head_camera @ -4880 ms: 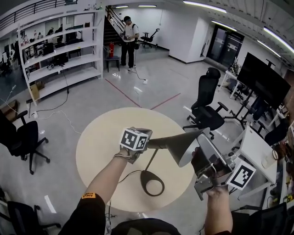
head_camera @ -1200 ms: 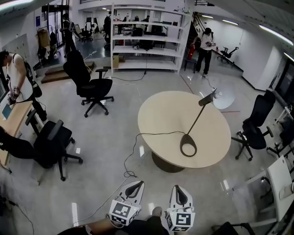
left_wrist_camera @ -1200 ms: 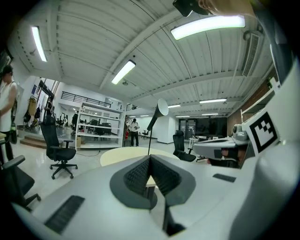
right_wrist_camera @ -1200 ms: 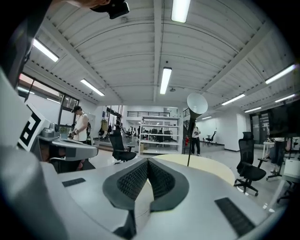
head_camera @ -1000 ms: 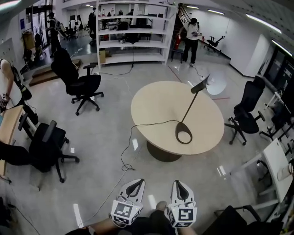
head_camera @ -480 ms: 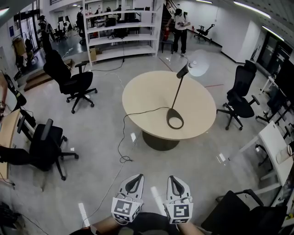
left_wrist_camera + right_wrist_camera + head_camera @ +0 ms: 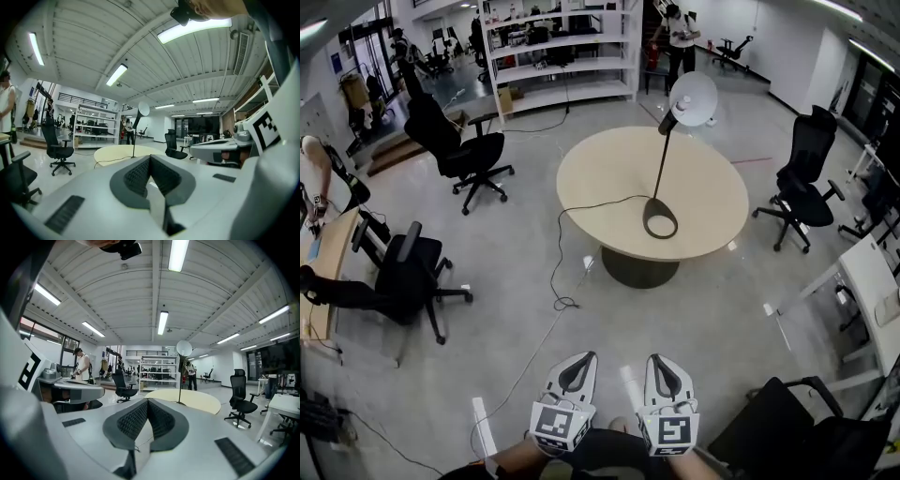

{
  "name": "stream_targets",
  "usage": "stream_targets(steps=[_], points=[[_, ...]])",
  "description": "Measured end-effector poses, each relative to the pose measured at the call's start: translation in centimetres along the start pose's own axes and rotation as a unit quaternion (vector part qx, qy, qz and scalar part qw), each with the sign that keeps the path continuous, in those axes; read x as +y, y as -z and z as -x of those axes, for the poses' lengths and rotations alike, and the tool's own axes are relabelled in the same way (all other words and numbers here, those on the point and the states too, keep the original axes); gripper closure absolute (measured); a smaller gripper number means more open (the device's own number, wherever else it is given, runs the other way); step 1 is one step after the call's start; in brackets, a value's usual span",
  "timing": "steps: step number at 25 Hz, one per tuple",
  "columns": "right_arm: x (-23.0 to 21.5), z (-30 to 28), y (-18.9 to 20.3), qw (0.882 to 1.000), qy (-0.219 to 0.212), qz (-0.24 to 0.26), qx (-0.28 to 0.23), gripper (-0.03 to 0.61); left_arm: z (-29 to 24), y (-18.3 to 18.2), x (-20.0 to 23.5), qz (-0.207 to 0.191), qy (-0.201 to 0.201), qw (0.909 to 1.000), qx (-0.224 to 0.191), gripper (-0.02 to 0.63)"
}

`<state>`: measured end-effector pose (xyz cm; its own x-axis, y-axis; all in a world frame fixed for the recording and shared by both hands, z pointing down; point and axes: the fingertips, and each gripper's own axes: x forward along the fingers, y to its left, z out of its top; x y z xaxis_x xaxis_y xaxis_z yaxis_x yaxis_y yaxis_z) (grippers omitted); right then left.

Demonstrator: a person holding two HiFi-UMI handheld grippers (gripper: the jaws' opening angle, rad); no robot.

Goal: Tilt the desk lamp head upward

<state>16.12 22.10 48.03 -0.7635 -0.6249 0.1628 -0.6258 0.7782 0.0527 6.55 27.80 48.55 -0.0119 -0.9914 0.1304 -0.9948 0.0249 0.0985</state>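
Head view: you are holding the left gripper (image 7: 579,360) and the right gripper (image 7: 657,362) side by side at the bottom centre of the frame, each with its claw pressed together on nothing. The desk lamp (image 7: 661,169) is standing well apart from both, in the upper middle of the frame, with its ring base resting on the round table (image 7: 581,183). The lamp head (image 7: 692,97) is sitting at the top of the thin stem and showing you its pale round face. A dark cord (image 7: 581,208) is running from the base across the tabletop and down to the floor. A black office chair (image 7: 455,150) is standing at the upper left, in front of white shelving (image 7: 562,56).

Left gripper view: your left gripper's (image 7: 150,157) jaws are meeting at their tips and pinching nothing. The lamp (image 7: 135,133) is showing small just above them, on the table (image 7: 117,152).

Right gripper view: your right gripper's (image 7: 147,400) jaws are likewise closing on each other with nothing between them. The lamp (image 7: 180,380) is rising right of centre, its head (image 7: 183,348) appearing as a pale disc.
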Motion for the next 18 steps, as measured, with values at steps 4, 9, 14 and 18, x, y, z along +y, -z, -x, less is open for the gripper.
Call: stream_targets(steps=[4,9,14,18], points=[[-0.5,2.1,1.5,1.000,0.002,-0.003,0.010,0.561,1.2,1.2,-2.3,0.001,0.000,1.0000,0.001,0.567],[-0.3,4.2,2.2,1.000,-0.005,-0.007,0.006,0.561,2.5,1.5,-4.4,0.003,-0.001,1.0000,-0.003,0.566],[-1.5,5.3,2.3,1.000,0.006,-0.013,0.004,0.563,2.7,1.7,-5.2,-0.001,-0.012,0.9999,-0.002,0.568],[-2.4,5.9,2.6,1.000,0.016,-0.021,0.006,0.563,2.6,2.1,-5.5,0.001,-0.022,0.9998,0.003,0.568]])
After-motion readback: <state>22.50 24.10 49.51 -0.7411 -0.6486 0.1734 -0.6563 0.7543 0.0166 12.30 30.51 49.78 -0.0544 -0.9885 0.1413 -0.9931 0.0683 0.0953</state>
